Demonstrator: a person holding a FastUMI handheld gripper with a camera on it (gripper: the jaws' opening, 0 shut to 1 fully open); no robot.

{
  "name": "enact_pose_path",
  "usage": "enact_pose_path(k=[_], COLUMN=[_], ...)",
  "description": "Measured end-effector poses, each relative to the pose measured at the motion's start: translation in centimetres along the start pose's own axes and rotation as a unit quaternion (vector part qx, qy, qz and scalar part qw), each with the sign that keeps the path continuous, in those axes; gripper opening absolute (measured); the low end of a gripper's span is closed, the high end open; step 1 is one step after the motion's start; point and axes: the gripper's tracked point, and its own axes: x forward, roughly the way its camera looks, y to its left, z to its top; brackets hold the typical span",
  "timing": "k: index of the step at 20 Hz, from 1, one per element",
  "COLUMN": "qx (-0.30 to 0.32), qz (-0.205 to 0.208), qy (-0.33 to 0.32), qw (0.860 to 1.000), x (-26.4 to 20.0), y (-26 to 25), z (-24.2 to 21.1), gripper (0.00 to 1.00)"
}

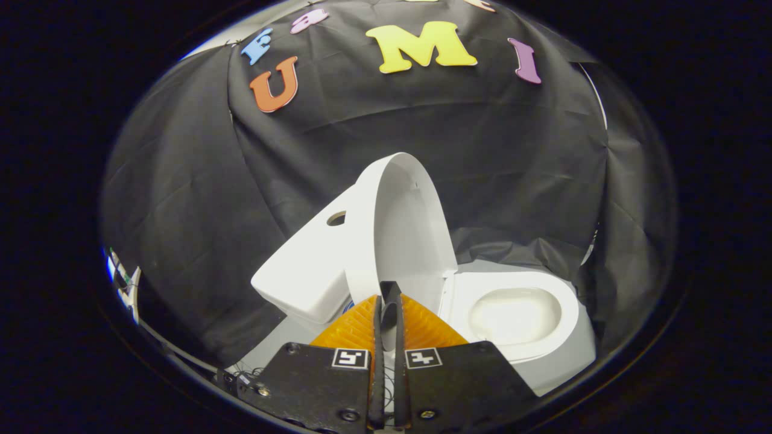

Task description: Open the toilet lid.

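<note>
The black cloth is hanging as a backdrop, creasing in long folds and bunching into a crumpled heap along its lower hem. Below that hem a pale grey floor is showing. Above the cloth's upper left corner a strip of light wall is peeking out. Past the cloth's left edge a small white object is catching the light, too small to identify.

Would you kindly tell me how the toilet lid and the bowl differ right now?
The toilet lid stands raised against the tank; the bowl lies open beside it. The lid is a thin shell, the bowl a deep basin. Both are white. The tool is shut, just before the lid.
</note>
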Motion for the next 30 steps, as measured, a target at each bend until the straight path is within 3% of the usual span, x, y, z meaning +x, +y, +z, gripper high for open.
enact_pose_path(k=[14, 18, 23, 25, 30], qx=[-0.044, -0.042, -0.036, -0.041, -0.052], qz=[0.01, 0.022, 0.011, 0.017, -0.001], qy=[0.008, 0.015, -0.016, -0.03, -0.075], qw=[0.999, 0.999, 0.999, 0.999, 0.996], x=[0.0, 0.0, -1.6, -2.3, -5.5], y=[1.0, 0.5, -0.8, -1.1, -3.6], z=[-0.3, -0.6, 0.8, 1.1, 2.0], gripper=[0.11, 0.31, 0.72, 0.79, 0.79])
